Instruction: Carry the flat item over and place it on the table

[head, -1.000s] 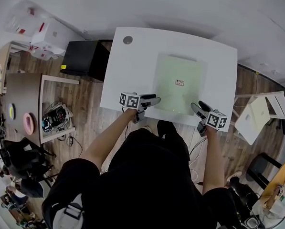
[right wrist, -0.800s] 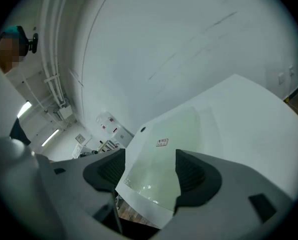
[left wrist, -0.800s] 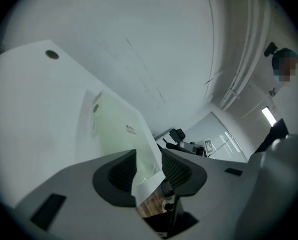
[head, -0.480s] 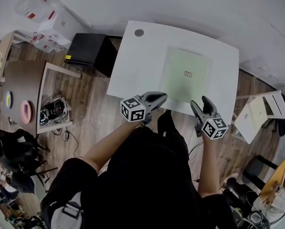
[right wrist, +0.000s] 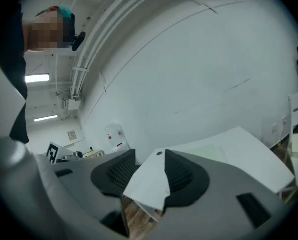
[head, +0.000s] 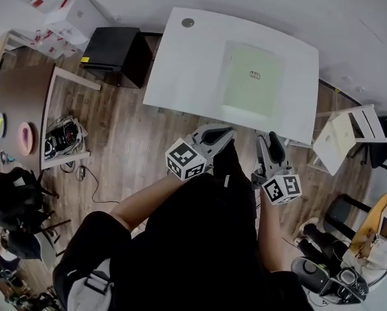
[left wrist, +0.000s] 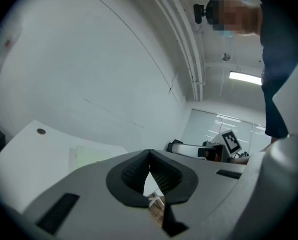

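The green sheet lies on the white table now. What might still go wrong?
The pale green flat sheet lies near the white table's front edge, so a nudge might slide it off. The right gripper, whose empty jaws have just been closing, hangs off that edge; a swing might catch it.

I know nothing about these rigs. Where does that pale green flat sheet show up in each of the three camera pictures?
Head view: the green sheet lies upper middle, flat on the white table.
Left gripper view: lower left, a pale strip on the tabletop.
Right gripper view: right of centre, faint.
Shared landmark: the round grey cap near the table's corner.
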`<move>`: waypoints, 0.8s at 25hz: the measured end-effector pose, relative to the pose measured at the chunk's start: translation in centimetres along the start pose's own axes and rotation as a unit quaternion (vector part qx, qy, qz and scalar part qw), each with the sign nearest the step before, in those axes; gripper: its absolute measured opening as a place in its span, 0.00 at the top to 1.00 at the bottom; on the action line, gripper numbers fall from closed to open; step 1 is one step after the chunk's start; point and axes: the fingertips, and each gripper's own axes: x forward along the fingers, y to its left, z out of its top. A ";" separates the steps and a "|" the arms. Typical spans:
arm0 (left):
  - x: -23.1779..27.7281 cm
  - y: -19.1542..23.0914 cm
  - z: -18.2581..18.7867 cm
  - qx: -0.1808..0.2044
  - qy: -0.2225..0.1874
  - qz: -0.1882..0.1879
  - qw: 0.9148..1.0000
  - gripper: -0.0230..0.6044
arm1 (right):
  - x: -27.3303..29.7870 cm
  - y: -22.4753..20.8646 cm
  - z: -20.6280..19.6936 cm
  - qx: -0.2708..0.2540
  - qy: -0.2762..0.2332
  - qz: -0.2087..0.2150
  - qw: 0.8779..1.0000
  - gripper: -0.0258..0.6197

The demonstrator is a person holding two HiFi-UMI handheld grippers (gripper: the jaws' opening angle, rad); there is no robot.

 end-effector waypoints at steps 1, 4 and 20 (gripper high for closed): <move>-0.3 -0.6 0.1 0.006 -0.005 0.014 1.000 0.94 | -0.8 0.5 0.5 -0.013 -0.008 -0.003 1.000 0.69; -1.2 -2.5 0.5 0.017 -0.023 0.045 0.999 0.94 | -2.5 1.5 1.7 -0.031 -0.025 -0.010 0.999 0.82; -2.1 -18.2 -2.7 0.056 -0.062 0.196 0.977 0.94 | -15.8 4.3 1.0 -0.043 -0.047 -0.001 0.998 0.88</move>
